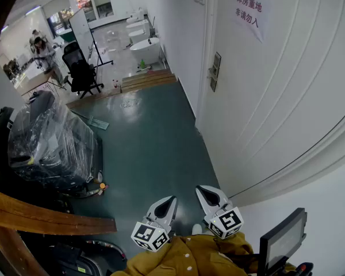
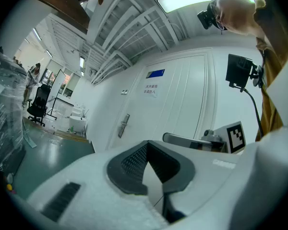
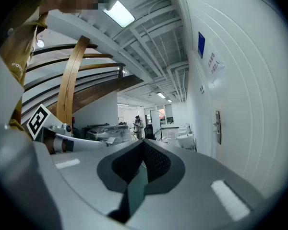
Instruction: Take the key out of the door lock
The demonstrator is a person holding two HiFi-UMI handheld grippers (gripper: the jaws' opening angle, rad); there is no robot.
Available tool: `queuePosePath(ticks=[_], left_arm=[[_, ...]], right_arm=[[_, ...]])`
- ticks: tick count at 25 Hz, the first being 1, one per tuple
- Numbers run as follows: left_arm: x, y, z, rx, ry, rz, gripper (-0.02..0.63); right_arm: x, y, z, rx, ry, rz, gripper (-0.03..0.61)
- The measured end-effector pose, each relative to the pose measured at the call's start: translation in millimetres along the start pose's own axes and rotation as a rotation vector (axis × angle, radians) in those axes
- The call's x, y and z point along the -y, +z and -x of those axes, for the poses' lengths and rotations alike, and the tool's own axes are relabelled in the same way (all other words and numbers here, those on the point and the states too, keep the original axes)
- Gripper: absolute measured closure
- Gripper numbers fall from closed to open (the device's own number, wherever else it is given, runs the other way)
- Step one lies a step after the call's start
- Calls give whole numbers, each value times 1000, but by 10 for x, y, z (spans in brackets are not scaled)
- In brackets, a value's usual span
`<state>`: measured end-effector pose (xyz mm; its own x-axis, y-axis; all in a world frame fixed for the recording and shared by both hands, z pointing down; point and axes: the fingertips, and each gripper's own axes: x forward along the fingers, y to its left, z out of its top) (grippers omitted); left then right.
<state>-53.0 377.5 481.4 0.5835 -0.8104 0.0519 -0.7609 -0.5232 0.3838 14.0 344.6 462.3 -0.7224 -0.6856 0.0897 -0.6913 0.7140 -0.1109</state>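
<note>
The white door [image 1: 276, 91] fills the right of the head view, and its metal lock plate with handle [image 1: 214, 71] is far ahead of me. The key is too small to make out. Both grippers hang low near my body, well short of the door: the left gripper [image 1: 171, 199] and the right gripper [image 1: 200, 188] are both shut with nothing between their jaws. In the left gripper view the lock plate [image 2: 123, 125] lies beyond the shut left gripper [image 2: 148, 146]. The right gripper view has the lock plate [image 3: 218, 127] to the right of the shut right gripper [image 3: 144, 145].
A paper sign [image 1: 248, 13] is stuck on the door. Plastic-wrapped equipment [image 1: 52, 142] and a wooden beam [image 1: 34, 214] stand to the left. A black office chair [image 1: 80, 71], white bathtubs [image 1: 145, 49] and people are at the far end. A small screen [image 1: 282, 240] is at my right.
</note>
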Motion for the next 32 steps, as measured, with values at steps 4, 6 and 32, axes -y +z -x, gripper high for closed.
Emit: queuePosePath(ticks=[4, 6, 32], left_arm=[[55, -7, 2, -4, -15, -2, 615], [63, 5, 14, -4, -17, -6, 615], [-587, 20, 437, -20, 5, 67, 615]], right_arm=[[12, 3, 43, 7, -10, -2, 575], [-1, 18, 56, 10, -15, -3, 576], [-514, -214, -480, -16, 49, -75, 574]])
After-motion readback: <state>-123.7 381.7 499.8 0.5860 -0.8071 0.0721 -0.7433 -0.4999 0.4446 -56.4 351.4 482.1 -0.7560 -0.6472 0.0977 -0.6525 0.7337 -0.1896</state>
